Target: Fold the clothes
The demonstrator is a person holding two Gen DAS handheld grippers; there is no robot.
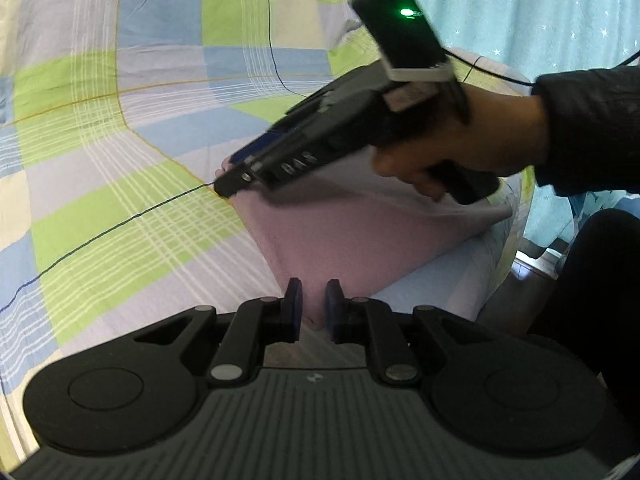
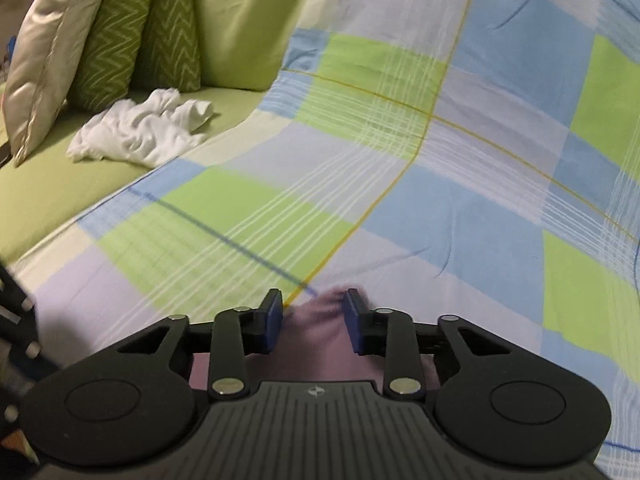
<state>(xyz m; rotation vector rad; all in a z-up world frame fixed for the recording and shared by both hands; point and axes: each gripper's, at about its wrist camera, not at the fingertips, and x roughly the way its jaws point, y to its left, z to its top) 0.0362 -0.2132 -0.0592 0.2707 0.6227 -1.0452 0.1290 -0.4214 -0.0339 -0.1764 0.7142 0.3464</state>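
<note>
A pink garment (image 1: 340,232) hangs stretched just above the plaid bedspread (image 1: 120,160) between my two grippers. In the left wrist view my left gripper (image 1: 314,304) is shut on its near corner, which runs down between the blue pads. A hand (image 1: 460,144) holds my right gripper (image 1: 232,184), whose tip pinches the garment's far corner. The right wrist view shows the right gripper (image 2: 314,316) with bunched, blurred pink garment (image 2: 316,344) filling the gap between its pads. Below it lies the bedspread (image 2: 440,160).
A crumpled white garment (image 2: 140,132) lies on the green sheet at the far left, in front of green zigzag pillows (image 2: 120,32) and a cream pillow (image 2: 36,60). A turquoise curtain (image 1: 540,12) hangs beyond the bed edge. The person's dark-clothed leg (image 1: 592,280) is at the right.
</note>
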